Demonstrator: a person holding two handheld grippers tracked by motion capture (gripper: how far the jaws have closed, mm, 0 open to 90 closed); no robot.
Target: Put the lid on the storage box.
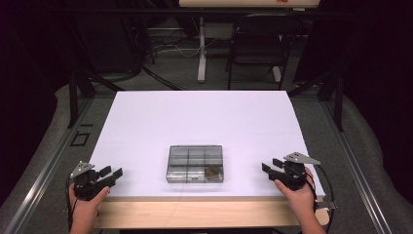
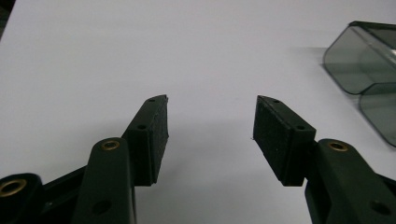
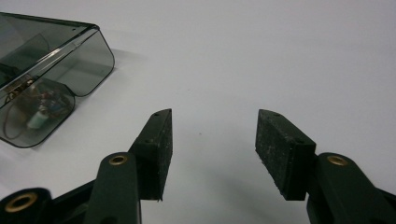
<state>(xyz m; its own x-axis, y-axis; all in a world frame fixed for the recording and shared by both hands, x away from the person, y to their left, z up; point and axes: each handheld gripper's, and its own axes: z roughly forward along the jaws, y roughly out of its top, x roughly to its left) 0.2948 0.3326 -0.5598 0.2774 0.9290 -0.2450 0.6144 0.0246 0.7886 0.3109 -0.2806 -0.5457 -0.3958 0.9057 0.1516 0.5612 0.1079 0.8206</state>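
White counter, near edge: left gripper & right gripper both w/ jaws apart, nothing between, resting either side of smoky clear compartment box. Box sits btwn them, lid closed, small parts in near-right compartment. Chair beyond.

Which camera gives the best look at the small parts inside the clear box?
The right gripper view: the small parts sit close, seen through the box's corner. The high view shows them as a brown clump in the near right compartment. The left gripper view catches an edge of the box.
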